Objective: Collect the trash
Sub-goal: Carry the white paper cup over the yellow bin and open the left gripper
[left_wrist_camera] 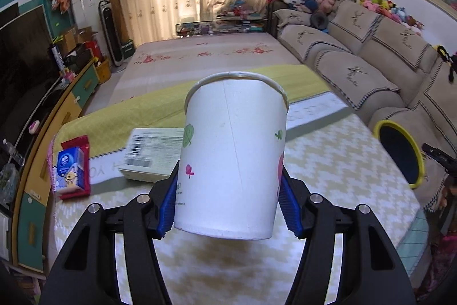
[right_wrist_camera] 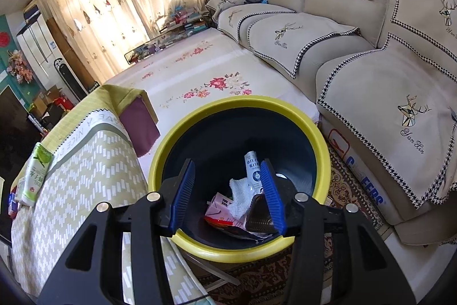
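My left gripper point(left_wrist_camera: 228, 185) is shut on a white paper cup point(left_wrist_camera: 232, 156) with leaf and flower prints, held upright a little above the table point(left_wrist_camera: 328, 167). The yellow-rimmed dark bin point(left_wrist_camera: 400, 153) stands off the table's right edge. In the right wrist view my right gripper point(right_wrist_camera: 228, 193) is open and empty over the mouth of the bin point(right_wrist_camera: 177, 150). Inside lie a pink carton point(right_wrist_camera: 221, 205), crumpled white paper point(right_wrist_camera: 240, 190), a white tube point(right_wrist_camera: 252, 167) and a dark wrapper point(right_wrist_camera: 258, 216).
On the table lie a flat box with a barcode point(left_wrist_camera: 151, 153) and a blue-and-red tissue pack point(left_wrist_camera: 71, 167) at the left. A green-and-white carton point(right_wrist_camera: 34, 173) lies on the table in the right wrist view. A beige sofa point(right_wrist_camera: 371, 76) stands right of the bin.
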